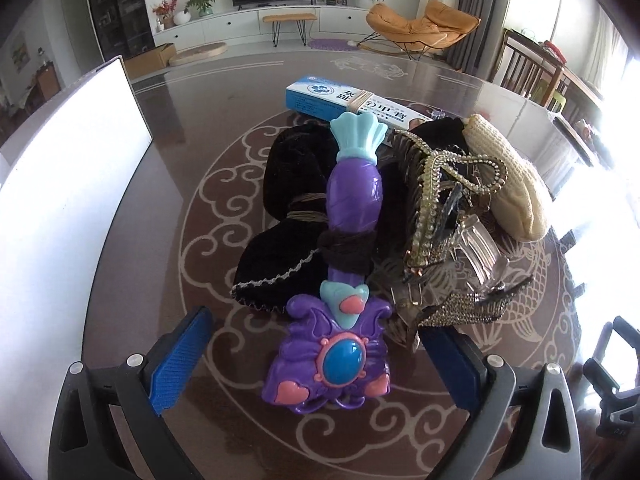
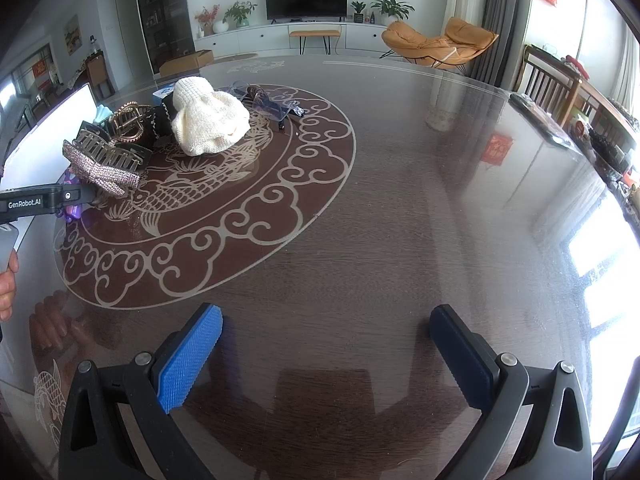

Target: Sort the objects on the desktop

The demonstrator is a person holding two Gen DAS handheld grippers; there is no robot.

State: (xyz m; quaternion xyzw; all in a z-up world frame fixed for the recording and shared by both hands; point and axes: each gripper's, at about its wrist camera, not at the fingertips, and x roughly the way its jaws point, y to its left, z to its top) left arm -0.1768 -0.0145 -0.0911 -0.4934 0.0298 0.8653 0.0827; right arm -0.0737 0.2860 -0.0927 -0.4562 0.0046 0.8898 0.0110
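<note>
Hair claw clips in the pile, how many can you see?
3, maybe more hidden. A gold rhinestone claw clip tops the pile, a clear plastic claw clip sits right of it, and a rhinestone bow claw clip lies nearest the left tongs.

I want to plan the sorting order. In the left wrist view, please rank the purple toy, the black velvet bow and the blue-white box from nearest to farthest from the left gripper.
1. Purple toy: its base lies between the open fingers of the left gripper.
2. Black velvet bow: behind the toy, left of centre.
3. Blue-white box: farthest back, beyond the toy's teal tip.
</note>
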